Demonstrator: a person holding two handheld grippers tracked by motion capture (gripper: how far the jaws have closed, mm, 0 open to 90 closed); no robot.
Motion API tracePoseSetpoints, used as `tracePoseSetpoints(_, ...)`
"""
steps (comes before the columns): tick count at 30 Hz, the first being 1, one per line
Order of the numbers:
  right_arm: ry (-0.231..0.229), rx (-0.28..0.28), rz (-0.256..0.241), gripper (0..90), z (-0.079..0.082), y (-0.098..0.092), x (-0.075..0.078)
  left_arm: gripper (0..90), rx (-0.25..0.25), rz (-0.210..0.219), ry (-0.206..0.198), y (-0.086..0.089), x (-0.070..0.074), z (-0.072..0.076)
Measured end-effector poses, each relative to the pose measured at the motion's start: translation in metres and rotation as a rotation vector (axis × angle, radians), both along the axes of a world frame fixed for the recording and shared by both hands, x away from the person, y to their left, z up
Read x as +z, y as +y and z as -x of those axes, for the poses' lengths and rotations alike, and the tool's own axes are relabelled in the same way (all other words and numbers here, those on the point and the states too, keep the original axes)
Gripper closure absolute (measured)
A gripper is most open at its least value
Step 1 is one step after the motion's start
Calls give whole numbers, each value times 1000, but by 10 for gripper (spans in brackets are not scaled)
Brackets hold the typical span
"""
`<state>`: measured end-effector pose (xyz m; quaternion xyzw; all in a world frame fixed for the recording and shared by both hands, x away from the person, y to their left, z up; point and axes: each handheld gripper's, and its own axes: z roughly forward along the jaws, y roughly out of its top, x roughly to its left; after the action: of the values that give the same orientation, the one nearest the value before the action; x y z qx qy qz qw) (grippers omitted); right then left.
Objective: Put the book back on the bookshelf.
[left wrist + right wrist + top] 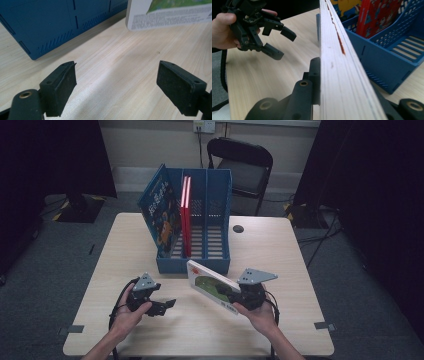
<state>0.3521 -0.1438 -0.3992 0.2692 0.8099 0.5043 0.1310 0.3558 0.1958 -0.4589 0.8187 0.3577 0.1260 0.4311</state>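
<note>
A white book with a green cover picture (212, 284) is held tilted above the table, just in front of the blue file rack (220, 262). My right gripper (239, 296) is shut on its lower right edge; in the right gripper view the book's page edge (337, 57) runs up between the jaws. My left gripper (167, 305) hovers open over the table's front left, nothing between its pads (61, 85). The book's back corner (165, 15) lies ahead of it. The rack holds a blue picture book (160, 210) leaning left and thin red books (186, 215).
The light wood table (125, 250) has bare surface left of the rack and along the front edge. A black folding chair (245, 165) stands behind the table. A round cable hole (238, 228) sits right of the rack. Dark curtains flank both sides.
</note>
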Motion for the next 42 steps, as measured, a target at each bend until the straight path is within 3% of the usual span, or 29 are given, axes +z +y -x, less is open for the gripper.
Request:
tracePoseSetpoints(16,-19,-68,-43,768,-8,-12,27,160,3,-14,-4,0,-1,-1)
tracePoseSetpoints(24,-55,-99,-76,768,-19,-19,42,160,5,-14,0,-1,-1,-1)
tracePoseSetpoints(38,-94,-154,-45,768,-43,-10,53,161,-3,-23,-6,-1,-1,-1)
tracePoseSetpoints(42,-113,-192,-31,768,-51,-4,60,161,-5,-20,-4,-2,-2,-1)
